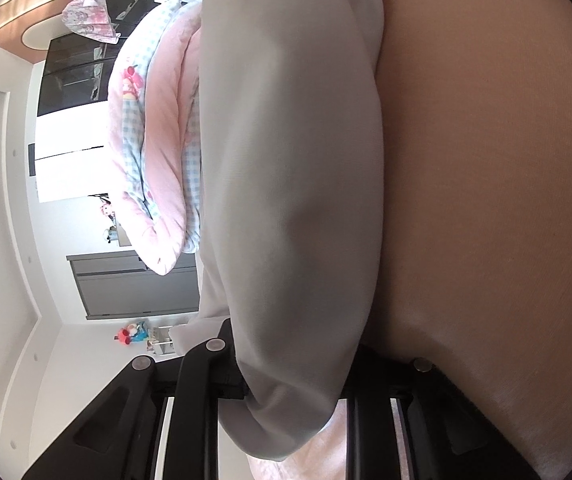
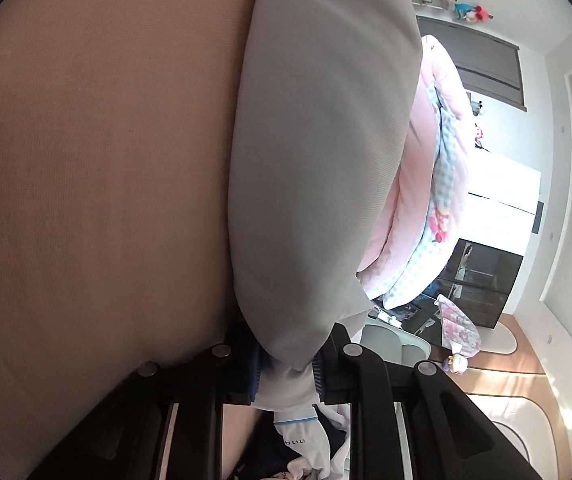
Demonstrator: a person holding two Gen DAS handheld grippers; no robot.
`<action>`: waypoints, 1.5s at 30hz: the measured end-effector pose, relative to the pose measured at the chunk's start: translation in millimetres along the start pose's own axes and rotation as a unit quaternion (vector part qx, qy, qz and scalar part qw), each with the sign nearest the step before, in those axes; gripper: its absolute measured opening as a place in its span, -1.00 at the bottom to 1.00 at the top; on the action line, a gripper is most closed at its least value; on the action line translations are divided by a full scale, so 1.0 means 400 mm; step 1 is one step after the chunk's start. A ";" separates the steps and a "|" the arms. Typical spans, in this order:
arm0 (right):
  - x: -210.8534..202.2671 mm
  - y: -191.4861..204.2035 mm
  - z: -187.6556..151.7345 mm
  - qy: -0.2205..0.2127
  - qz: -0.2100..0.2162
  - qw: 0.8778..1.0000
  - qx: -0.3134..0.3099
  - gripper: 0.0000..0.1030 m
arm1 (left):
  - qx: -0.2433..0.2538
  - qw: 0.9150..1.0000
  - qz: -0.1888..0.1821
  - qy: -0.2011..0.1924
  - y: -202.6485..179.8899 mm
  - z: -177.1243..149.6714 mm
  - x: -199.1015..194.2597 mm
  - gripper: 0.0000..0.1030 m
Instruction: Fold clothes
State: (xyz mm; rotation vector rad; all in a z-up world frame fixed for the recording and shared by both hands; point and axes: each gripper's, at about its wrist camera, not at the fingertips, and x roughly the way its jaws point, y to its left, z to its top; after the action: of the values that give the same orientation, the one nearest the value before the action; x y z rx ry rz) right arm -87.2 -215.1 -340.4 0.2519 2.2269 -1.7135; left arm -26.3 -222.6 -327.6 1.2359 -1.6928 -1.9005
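A light grey garment (image 1: pixel 294 168) hangs stretched in a long fold in front of a tan fabric surface (image 1: pixel 494 184). My left gripper (image 1: pixel 294 384) is shut on one end of it, and the cloth bunches between the black fingers (image 1: pixel 206 364). In the right wrist view the same grey garment (image 2: pixel 318 152) narrows to a pinched tip, and my right gripper (image 2: pixel 290 364) is shut on it there. Blue pads (image 2: pixel 256 368) press the cloth from both sides. Neither gripper shows in the other's view.
A pink and blue checked quilt (image 1: pixel 154 152) is bundled behind the garment. Beneath the right gripper lies a pile of clothes (image 2: pixel 302 444), one white with a blue band. Further back are a dark glass cabinet (image 2: pixel 482 280), a grey door (image 1: pixel 138 288) and small toys (image 1: pixel 130 334).
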 end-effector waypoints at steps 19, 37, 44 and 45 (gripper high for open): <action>-0.048 -0.085 -0.023 -0.030 0.064 0.997 -0.008 -0.66 | -0.030 0.995 -0.099 0.011 0.068 -0.036 -0.070 -0.63; -0.239 -0.131 -0.072 -0.037 0.113 0.993 -0.015 -0.66 | -0.010 0.992 -0.129 0.001 0.161 -0.028 -0.133 -0.62; -0.326 -0.111 -0.088 -0.036 0.114 0.992 -0.027 -0.66 | 0.000 0.992 -0.127 -0.003 0.178 -0.035 -0.177 -0.60; -0.329 -0.114 -0.089 -0.037 0.112 0.993 -0.030 -0.66 | -0.001 0.992 -0.129 -0.004 0.179 -0.038 -0.182 -0.60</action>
State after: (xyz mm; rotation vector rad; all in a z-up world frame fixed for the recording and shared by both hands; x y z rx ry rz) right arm 15.5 -185.9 -244.3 0.4015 2.1034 -1.5117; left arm 5.5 -198.5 -232.5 1.5111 -1.5998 -2.0513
